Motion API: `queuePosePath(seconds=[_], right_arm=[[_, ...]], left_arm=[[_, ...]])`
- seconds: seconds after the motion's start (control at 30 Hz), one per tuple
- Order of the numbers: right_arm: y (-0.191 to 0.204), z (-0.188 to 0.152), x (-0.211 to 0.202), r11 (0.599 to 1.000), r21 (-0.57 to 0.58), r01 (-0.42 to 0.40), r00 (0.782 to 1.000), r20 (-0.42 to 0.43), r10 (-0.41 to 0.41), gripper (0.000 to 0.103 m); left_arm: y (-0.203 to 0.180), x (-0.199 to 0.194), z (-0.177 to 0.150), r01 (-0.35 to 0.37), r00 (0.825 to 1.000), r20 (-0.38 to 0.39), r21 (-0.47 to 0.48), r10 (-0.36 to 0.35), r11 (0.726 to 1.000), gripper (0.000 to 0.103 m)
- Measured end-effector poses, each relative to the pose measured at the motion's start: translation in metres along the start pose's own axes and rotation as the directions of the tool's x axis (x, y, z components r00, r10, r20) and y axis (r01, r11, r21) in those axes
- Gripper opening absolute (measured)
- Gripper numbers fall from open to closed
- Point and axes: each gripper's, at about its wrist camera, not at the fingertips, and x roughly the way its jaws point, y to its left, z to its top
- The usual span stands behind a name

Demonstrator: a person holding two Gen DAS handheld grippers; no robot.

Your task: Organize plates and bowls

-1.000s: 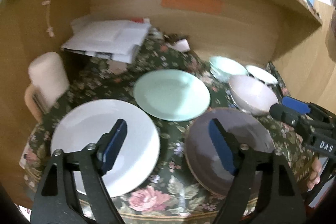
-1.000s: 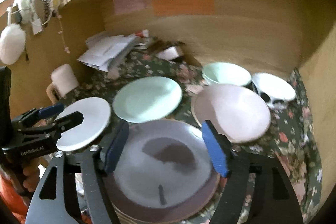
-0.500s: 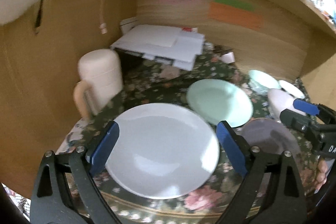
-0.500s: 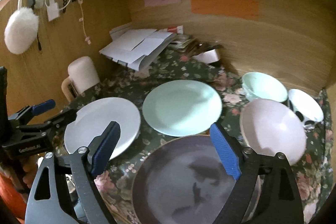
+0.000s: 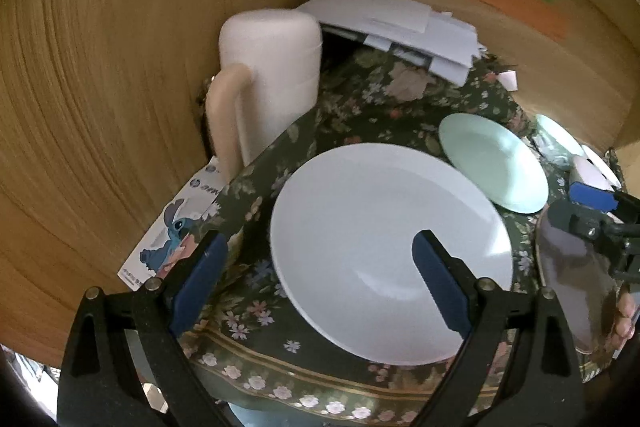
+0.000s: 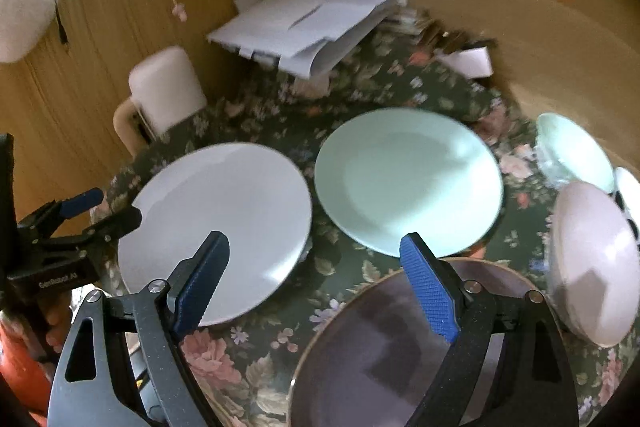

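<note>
A white plate (image 5: 384, 243) lies on the floral cloth at the front left; it also shows in the right wrist view (image 6: 216, 227). A mint plate (image 6: 408, 179) lies behind it, also in the left wrist view (image 5: 492, 163). A dark purple plate (image 6: 400, 355) sits front right. A pink bowl (image 6: 592, 259), a mint bowl (image 6: 576, 151) and a white bowl (image 6: 630, 187) stand at the right. My left gripper (image 5: 320, 275) is open, its jaws astride the white plate's left rim. My right gripper (image 6: 316, 283) is open above the gap between the plates.
A cream mug (image 5: 272, 75) stands upside down at the left wall. A stack of white papers (image 5: 400, 23) lies at the back. A Stitch card (image 5: 172, 231) lies left of the cloth. Wooden walls close in the left, back and right.
My left gripper has swung left and down from the dark plate to the white plate's left rim. My right gripper has pulled back and turned left, off the dark plate's middle.
</note>
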Motion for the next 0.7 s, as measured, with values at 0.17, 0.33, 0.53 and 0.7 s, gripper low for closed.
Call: queuePosePath(seconds=[0.17,0.33,0.53,0.7], right_arm=[[0.003,0.001,0.024,0.999,0.025,-0.031,0.997,-0.065,0.032,0.077],[0.004,0.004,0.041,0.998,0.039,-0.055,0.99,-0.128,0.06,0.061],[0.004,0.005,0.059,0.996,0.051,-0.069,0.981,-0.179,0.078,0.043],[0.008,0.004,0.069,0.996,0.053,-0.078,0.974,-0.209,0.088,0.033]], left_arm=[[0.007,0.012,-0.001,0.012,0.999,-0.032,0.0,-0.012,1.0,0.084],[0.015,0.024,-0.001,0.038,0.996,-0.075,-0.024,-0.04,0.999,0.068],[0.02,0.04,-0.003,0.065,0.988,-0.139,-0.047,-0.071,0.997,0.055],[0.022,0.046,-0.004,0.088,0.983,-0.157,-0.062,-0.097,0.994,0.047]])
